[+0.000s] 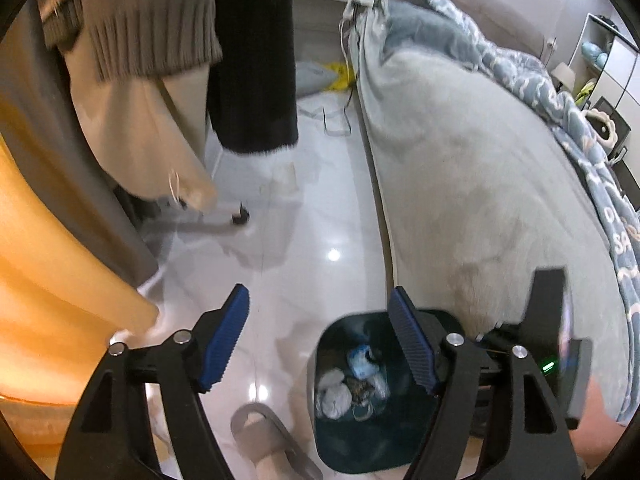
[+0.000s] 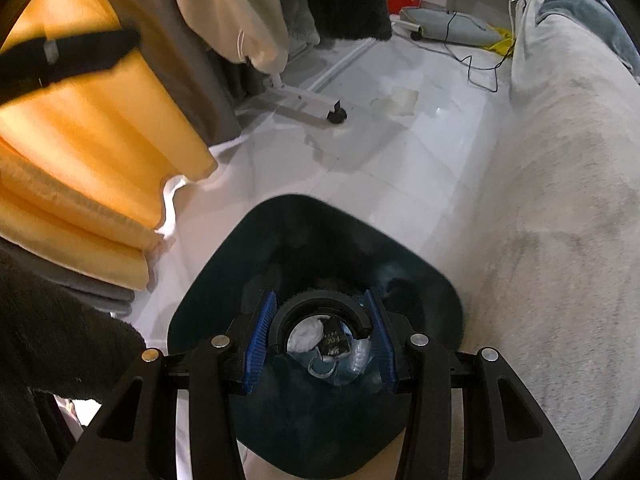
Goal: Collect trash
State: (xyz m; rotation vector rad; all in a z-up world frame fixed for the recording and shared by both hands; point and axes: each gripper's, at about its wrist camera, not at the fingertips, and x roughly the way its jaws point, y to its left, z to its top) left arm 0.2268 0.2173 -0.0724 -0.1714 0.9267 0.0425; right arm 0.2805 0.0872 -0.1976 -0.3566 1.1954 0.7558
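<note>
Right gripper (image 2: 320, 334) clamped on black ring-shaped item (image 2: 320, 310), directly over open dark bin (image 2: 224, 264) beside bed (image 2: 560, 160). Left gripper (image 1: 320, 340) wide open, empty. Risk: early release near rim, bounce-out onto floor (image 2: 400, 140).

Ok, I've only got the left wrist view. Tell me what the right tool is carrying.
Observer: The right tool is shut on a black ring, gripped on its two opposite sides.
Operator: Give me its position relative to the bin.
Observer: It is directly over the opening of the dark bin. Looking through the ring, a white tissue wad shows among the trash inside.
</note>
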